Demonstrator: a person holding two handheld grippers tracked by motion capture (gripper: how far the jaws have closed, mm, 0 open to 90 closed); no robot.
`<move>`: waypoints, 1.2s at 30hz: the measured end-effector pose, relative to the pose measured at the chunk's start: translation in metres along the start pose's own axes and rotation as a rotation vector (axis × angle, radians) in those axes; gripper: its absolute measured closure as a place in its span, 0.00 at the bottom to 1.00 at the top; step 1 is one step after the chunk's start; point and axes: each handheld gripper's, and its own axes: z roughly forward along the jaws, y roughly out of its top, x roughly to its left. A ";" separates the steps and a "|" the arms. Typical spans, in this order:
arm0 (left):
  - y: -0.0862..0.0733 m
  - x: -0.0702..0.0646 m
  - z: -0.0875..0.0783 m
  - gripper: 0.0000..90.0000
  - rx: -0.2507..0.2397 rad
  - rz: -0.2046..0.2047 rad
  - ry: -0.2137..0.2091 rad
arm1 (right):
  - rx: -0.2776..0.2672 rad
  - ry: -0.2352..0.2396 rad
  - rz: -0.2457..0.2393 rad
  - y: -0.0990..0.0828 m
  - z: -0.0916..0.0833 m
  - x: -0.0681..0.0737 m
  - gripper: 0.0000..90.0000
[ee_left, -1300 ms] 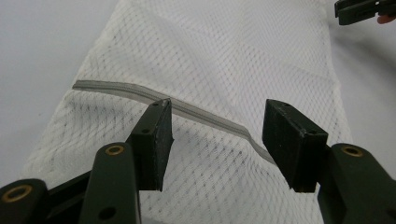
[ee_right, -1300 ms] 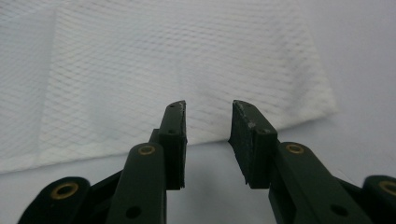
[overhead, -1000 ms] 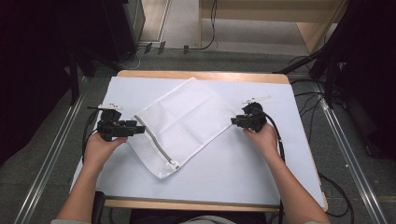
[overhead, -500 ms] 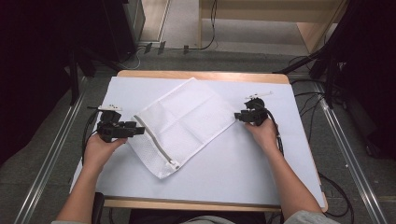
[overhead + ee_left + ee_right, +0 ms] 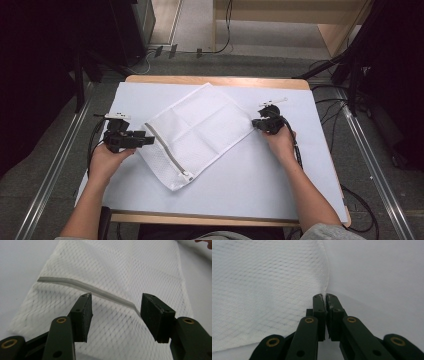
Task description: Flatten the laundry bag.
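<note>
A white mesh bag (image 5: pixel 195 132) with a grey zipper (image 5: pixel 167 152) lies flat and askew on the white table cover (image 5: pixel 250 180). My left gripper (image 5: pixel 150 140) rests at the bag's left edge. Its jaws stand open over the zipper (image 5: pixel 87 288) and the mesh (image 5: pixel 120 270), touching neither. My right gripper (image 5: pixel 256 123) is at the bag's right corner. Its jaws have just been closing and now pinch the bag's hemmed edge (image 5: pixel 325 277) at the right gripper's tips (image 5: pixel 323 296).
The wooden table edge (image 5: pixel 215 80) shows beyond the cover. A black cable (image 5: pixel 299 155) trails from the right gripper along the forearm. Metal rails (image 5: pixel 365 150) run on the floor at both sides, and bare cover lies in front of the bag.
The right gripper has edged in to the bag's right corner and its jaws have shut on the edge. The left gripper and the bag have stayed put.
</note>
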 end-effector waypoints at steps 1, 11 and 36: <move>0.000 0.001 0.000 0.49 0.000 0.000 0.001 | -0.003 -0.003 0.009 0.000 -0.001 -0.003 0.98; 0.010 0.018 0.011 0.49 -0.004 -0.020 0.021 | -0.033 -0.030 0.051 -0.003 -0.015 -0.034 0.98; 0.038 0.068 0.056 0.51 0.060 -0.038 0.080 | -0.060 0.040 0.033 -0.024 -0.054 0.004 0.85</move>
